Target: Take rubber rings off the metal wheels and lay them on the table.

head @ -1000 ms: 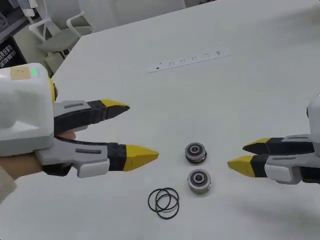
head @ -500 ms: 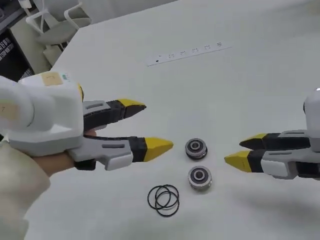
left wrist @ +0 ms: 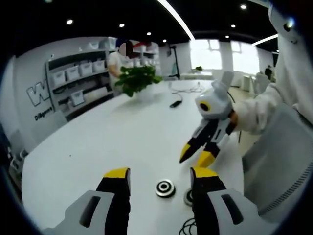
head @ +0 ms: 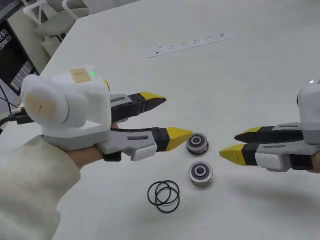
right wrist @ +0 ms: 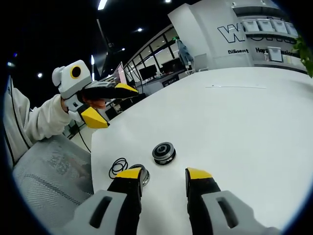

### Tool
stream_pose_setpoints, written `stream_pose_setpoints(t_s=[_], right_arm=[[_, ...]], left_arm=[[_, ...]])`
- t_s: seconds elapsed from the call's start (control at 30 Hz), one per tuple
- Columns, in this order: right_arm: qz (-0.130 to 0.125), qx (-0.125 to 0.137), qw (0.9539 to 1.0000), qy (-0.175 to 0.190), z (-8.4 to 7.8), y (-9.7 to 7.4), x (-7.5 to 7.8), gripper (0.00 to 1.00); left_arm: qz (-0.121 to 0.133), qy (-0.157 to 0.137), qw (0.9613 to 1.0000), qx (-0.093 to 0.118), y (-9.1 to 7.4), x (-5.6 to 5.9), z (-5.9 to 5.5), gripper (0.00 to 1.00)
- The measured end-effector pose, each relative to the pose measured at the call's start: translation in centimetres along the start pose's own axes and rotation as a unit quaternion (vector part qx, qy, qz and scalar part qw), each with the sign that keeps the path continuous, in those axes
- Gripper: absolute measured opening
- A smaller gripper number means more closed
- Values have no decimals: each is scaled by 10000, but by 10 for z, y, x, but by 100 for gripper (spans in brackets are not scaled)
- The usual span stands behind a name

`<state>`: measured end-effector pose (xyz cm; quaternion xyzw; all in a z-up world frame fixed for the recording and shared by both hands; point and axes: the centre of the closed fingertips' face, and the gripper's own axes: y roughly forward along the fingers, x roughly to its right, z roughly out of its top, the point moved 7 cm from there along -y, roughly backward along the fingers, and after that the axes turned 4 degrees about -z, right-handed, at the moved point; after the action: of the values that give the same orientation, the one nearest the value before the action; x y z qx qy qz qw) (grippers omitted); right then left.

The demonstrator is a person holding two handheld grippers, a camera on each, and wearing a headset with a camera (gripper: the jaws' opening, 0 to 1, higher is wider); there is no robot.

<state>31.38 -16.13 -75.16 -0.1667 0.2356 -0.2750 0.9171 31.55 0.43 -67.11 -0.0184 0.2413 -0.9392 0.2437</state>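
Note:
Two small metal wheels lie flat on the white table, one farther [head: 197,143] and one nearer [head: 201,172], each with a dark band at its rim. Several loose black rubber rings [head: 163,194] lie overlapped to the nearer wheel's left. My left gripper [head: 172,119] is open, its lower yellow tip just left of the farther wheel. My right gripper [head: 231,144] is open, a little right of both wheels. In the left gripper view, the farther wheel [left wrist: 166,188] lies between my own jaws' tips. In the right gripper view, the farther wheel [right wrist: 163,152] sits ahead and the rings [right wrist: 118,166] left.
A long white power strip [head: 192,44] lies at the far side of the table. White chairs [head: 50,20] stand past the table's left edge. A potted plant [left wrist: 137,81] stands at the table's far end in the left gripper view.
My left gripper has moved right, so its lower tip now sits beside the farther wheel. The right gripper has barely moved. Wheels and rings lie where they were.

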Motion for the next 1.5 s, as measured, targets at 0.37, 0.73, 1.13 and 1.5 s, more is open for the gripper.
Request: stream_pose_setpoints(t_s=[0.37, 0.73, 1.13, 1.5], right_arm=[[92, -94, 9999, -52, 1, 11, 3, 31], [185, -149, 9996, -122, 2, 20, 1, 31], [279, -201, 9990, -290, 2, 30, 2, 30], [300, -312, 9983, -392, 2, 39, 4, 28]], left_arm=[[-151, -44, 9991, -382, 30, 1, -28, 40], [-291, -276, 9977, -549, 50, -3, -45, 28], [-357, -392, 9964, -666, 60, -3, -55, 20], [-343, -636, 9948, -721, 63, -4, -62, 17]])
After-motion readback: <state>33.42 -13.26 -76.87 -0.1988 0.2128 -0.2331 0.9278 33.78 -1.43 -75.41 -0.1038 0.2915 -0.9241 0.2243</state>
